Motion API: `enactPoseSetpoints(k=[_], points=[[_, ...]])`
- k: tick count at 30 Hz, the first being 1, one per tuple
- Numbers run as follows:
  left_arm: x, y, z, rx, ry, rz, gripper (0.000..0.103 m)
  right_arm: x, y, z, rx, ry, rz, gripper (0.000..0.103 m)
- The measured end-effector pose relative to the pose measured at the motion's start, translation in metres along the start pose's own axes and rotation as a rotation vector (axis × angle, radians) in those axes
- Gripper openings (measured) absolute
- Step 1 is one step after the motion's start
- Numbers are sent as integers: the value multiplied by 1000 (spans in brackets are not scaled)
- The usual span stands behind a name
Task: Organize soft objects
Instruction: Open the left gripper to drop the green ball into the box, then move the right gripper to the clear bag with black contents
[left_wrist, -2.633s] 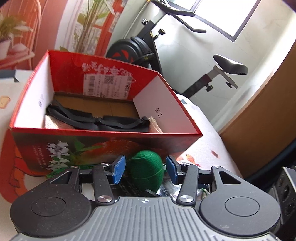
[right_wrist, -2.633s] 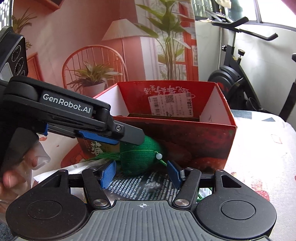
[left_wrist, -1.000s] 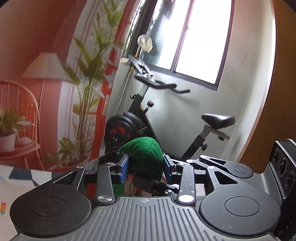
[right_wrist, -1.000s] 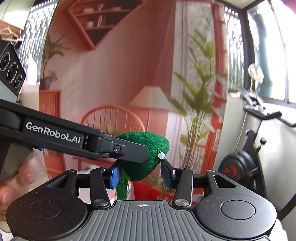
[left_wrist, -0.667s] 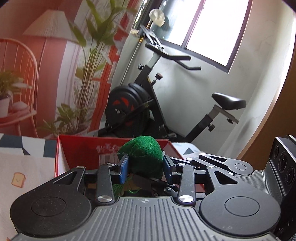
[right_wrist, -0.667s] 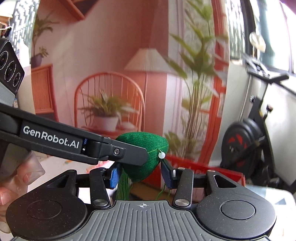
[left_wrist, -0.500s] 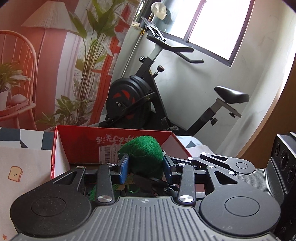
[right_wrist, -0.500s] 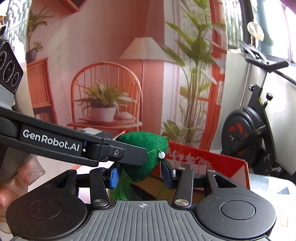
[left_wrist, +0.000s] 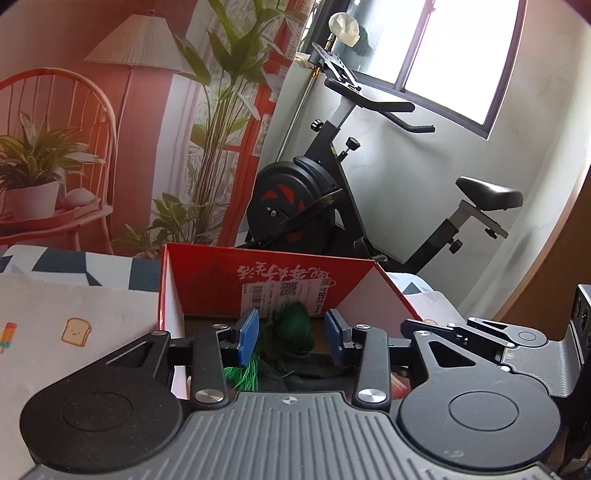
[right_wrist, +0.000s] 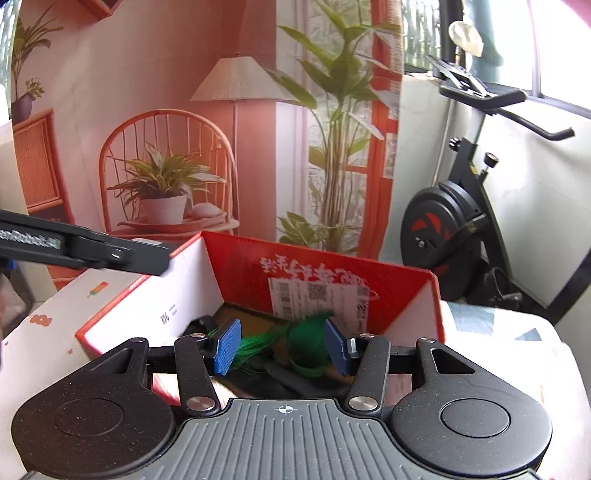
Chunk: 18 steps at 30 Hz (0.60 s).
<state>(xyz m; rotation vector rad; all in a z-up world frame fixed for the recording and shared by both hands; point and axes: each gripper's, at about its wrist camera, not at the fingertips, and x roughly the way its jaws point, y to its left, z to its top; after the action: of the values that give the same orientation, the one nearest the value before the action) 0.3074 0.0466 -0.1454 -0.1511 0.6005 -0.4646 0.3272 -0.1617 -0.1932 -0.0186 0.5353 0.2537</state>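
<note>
A green knitted soft toy (left_wrist: 293, 332) with a green tassel (left_wrist: 242, 376) lies loose inside the red cardboard box (left_wrist: 266, 273), on dark straps. My left gripper (left_wrist: 291, 336) is open above the box, its blue pads apart on either side of the toy without touching it. My right gripper (right_wrist: 282, 347) is open too, over the same box (right_wrist: 325, 273), with the blurred toy (right_wrist: 306, 343) and its tassel (right_wrist: 255, 345) below and between the pads. The left gripper's arm (right_wrist: 92, 251) shows at the left of the right wrist view.
The box stands on a cloth-covered table (left_wrist: 74, 317) with cartoon prints. An exercise bike (left_wrist: 332, 206) stands behind the table on the right. A pink backdrop with a printed chair, lamp and plants (right_wrist: 166, 177) is behind on the left.
Both grippers came down over the box and opened. The green toy dropped from between the pads into the box. The left gripper has drawn away from the right one.
</note>
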Motion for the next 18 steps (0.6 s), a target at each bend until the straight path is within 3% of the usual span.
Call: enactPoseSetpoints(k=[8, 11, 18], points=[[-30, -6, -27, 15, 34, 21, 44, -49, 5, -41, -38, -36, -37, 47], [-36, -13, -39, 34, 55, 19, 52, -62, 8, -59, -28, -24, -37, 47], [-36, -18, -76, 24, 119, 36, 52, -77, 2, -102, 52, 30, -76, 47]])
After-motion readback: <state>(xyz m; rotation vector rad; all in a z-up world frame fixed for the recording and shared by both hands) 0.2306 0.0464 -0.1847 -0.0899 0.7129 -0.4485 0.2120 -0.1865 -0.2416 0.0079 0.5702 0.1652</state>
